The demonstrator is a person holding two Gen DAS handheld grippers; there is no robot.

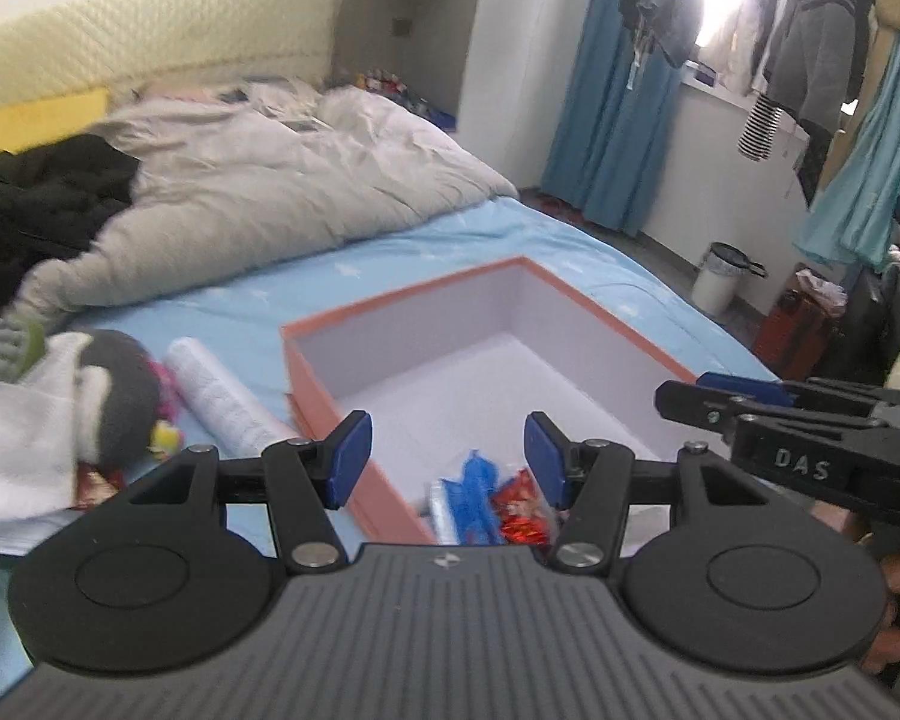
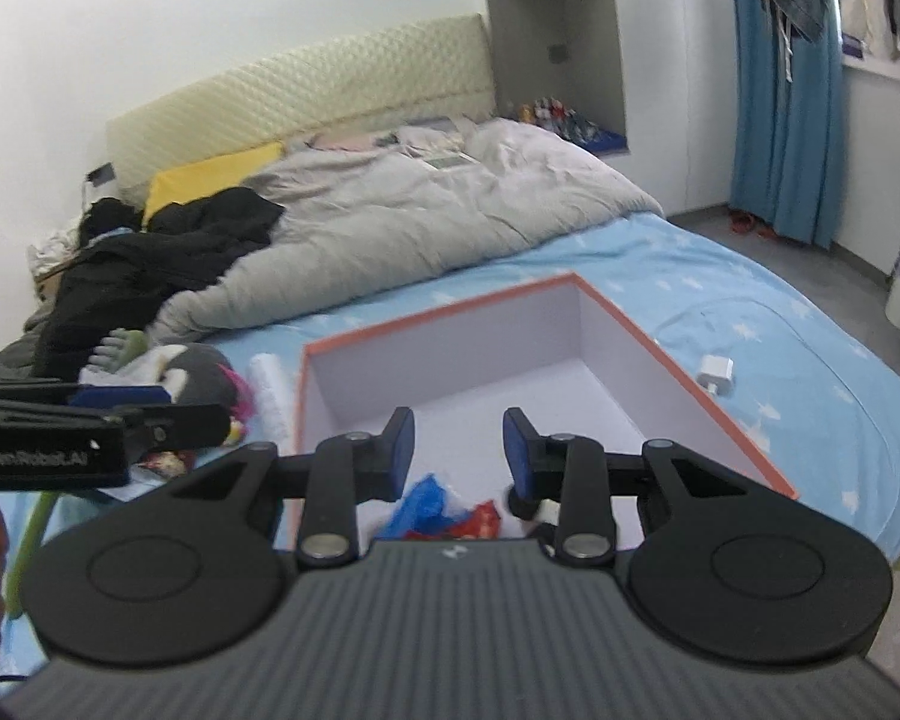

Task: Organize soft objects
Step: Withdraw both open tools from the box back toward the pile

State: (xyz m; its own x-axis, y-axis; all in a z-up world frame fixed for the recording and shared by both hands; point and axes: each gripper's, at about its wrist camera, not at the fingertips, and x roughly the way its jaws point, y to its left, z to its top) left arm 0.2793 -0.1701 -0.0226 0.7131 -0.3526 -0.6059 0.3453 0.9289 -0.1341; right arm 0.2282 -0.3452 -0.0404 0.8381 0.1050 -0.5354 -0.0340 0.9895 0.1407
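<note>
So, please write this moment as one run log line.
left gripper: open, empty | right gripper: open, empty | box: blue and red packets inside

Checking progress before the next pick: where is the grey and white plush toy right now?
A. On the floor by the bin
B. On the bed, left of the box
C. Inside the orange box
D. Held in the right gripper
B: the plush toy lies on the bed sheet left of the orange box, beside a white roll.

I see the orange box point(image 1: 330, 354) wide open, far half bare, easy entry from above; snack packets point(image 1: 486, 504) crowd its near corner. Left of it a paper roll point(image 1: 222, 396) and plush pile point(image 1: 108, 396) block. Duvet point(image 1: 258, 180) walls off the far side. Right bed sheet point(image 2: 810, 372) is free except a small charger point(image 2: 717, 373).
</note>
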